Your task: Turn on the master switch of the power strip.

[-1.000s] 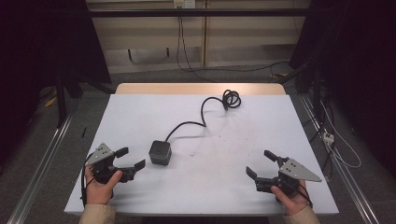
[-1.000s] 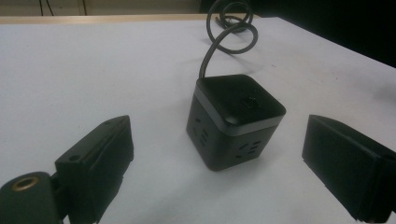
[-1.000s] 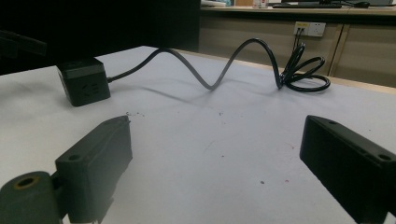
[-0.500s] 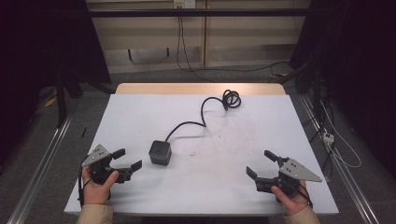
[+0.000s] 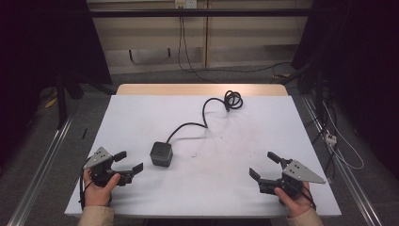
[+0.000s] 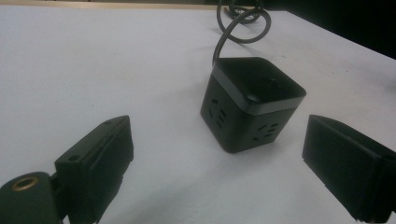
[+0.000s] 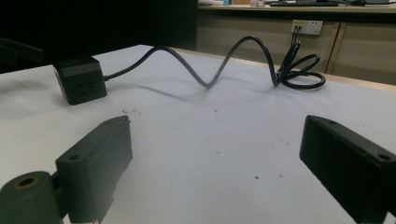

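Just beyond the spread left claw point(image 6: 217, 149) sits the socket cube point(image 6: 252, 100).

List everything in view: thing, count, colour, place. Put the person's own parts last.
socket cube: 1, black, on the table left of centre, just ahead of the left gripper
cord: 1, black, runs from the cube toward the far edge and ends in a coil
table: 1, white top with a wooden far edge, centre of the room
wall outlet: 1, white, on the far wall with cables hanging from it
left gripper: 1, black with grey plate, near left corner, jaws open toward the cube
right gripper: 1, black with grey plate, near right corner, jaws open
hands: 2, beige sleeves, at the near edge
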